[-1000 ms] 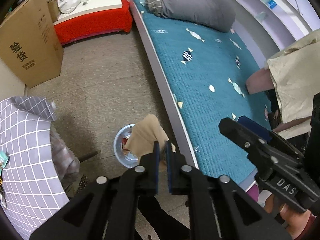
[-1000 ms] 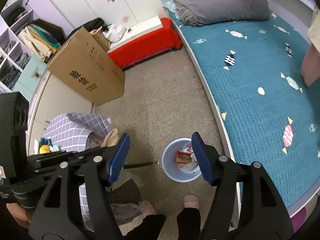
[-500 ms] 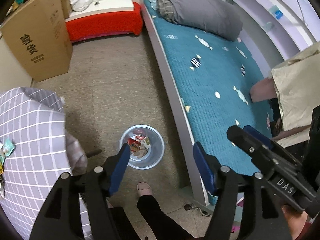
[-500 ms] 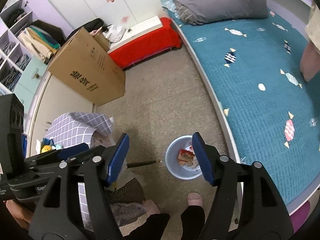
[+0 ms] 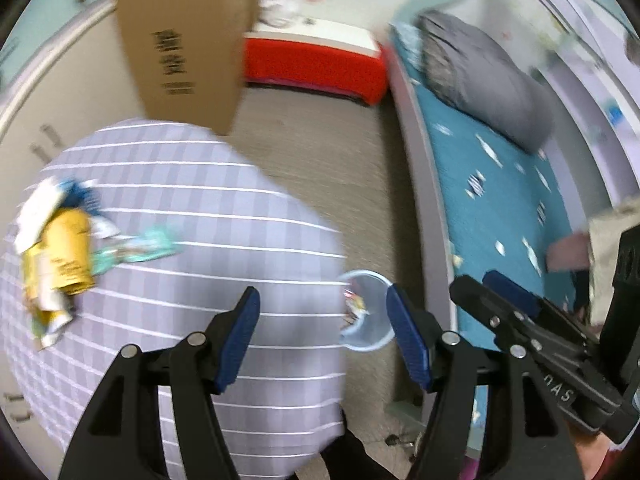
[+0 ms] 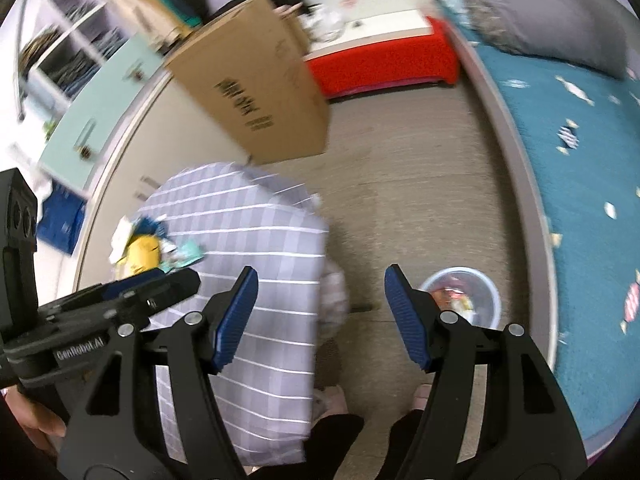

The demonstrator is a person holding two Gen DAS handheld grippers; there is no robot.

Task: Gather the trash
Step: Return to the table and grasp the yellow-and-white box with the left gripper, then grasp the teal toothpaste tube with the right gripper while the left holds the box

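Observation:
A pile of trash with a yellow packet [image 5: 66,258] and white and teal wrappers lies on the left part of a table under a grey checked cloth [image 5: 224,248]; it also shows in the right wrist view [image 6: 146,252]. A small blue-white bin [image 5: 366,312] with wrappers inside stands on the floor between table and bed, also seen in the right wrist view [image 6: 464,294]. My left gripper [image 5: 322,336] is open and empty above the table's right edge. My right gripper [image 6: 320,322] is open and empty over the table edge and floor.
A teal-covered bed [image 5: 500,208] runs along the right, with a grey pillow at its head. A big cardboard box [image 6: 256,92] leans by the cabinets. A red bench [image 5: 316,68] stands at the far wall. The person's feet [image 6: 332,396] are on the floor below.
My left gripper opened and released the tan paper over the bin, then swung left toward the table with the trash pile. The right gripper also swung left, staying open.

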